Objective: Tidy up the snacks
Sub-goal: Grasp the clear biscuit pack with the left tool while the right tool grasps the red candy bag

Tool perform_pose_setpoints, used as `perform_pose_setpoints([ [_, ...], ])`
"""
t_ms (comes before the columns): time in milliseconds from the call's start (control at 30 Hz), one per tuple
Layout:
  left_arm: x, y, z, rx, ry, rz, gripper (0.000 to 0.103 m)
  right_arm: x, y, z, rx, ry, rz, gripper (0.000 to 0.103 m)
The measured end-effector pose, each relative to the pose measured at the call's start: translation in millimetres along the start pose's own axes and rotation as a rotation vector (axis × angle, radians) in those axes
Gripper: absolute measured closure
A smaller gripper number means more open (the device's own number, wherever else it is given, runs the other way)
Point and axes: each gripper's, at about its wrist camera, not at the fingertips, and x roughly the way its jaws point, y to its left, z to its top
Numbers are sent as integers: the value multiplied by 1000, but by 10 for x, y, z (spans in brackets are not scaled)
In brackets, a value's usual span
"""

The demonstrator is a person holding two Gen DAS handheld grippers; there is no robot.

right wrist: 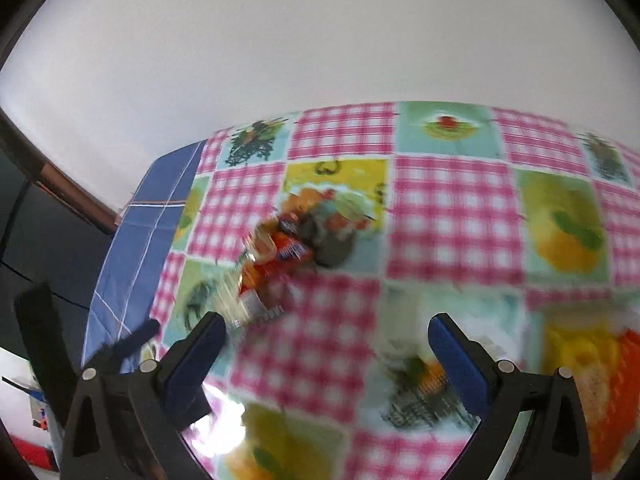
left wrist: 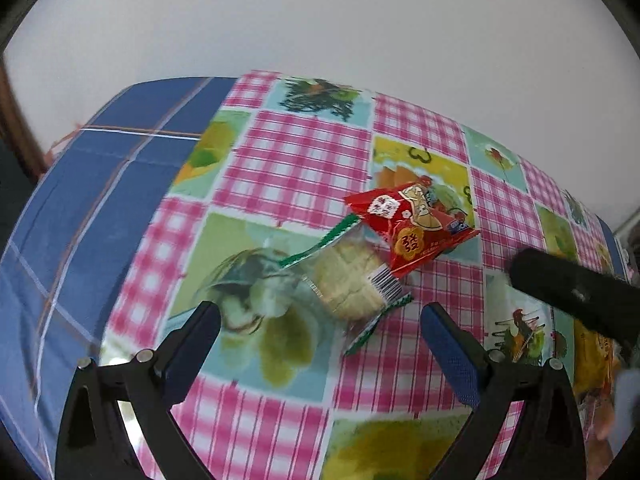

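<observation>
A red snack packet [left wrist: 412, 224] lies on the patterned tablecloth [left wrist: 292, 160], overlapping the far end of a clear green-edged packet holding a pale cake [left wrist: 348, 280]. My left gripper [left wrist: 320, 320] hovers open just in front of the cake packet, nothing between its fingers. The right wrist view is blurred: the same red packet [right wrist: 276, 256] and the clear packet [right wrist: 244, 304] lie left of centre, beyond my left fingertip. My right gripper [right wrist: 326, 334] is open and holds nothing. A black part of the right gripper [left wrist: 576, 292] shows at the right in the left wrist view.
A blue plaid cloth [left wrist: 100, 200] covers the table's left end. A plain white wall rises behind the table. An orange and yellow packet [left wrist: 596, 364] sits at the right edge, partly hidden. The left gripper's finger [right wrist: 136, 338] shows at the left in the right wrist view.
</observation>
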Motion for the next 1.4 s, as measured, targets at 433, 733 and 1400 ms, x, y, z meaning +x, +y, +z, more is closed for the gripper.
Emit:
perform_pose_setpoints([
  [433,314,-94,202,53,3,-32,3,756,232,445,-84,80,2,13],
  [733,445,-130,237,60,29,-7,3,708,76,509,-63,83,47,48],
  [1400,409,-114,97,-18,80,36,50,282,-593,-144,0,101,0,57],
])
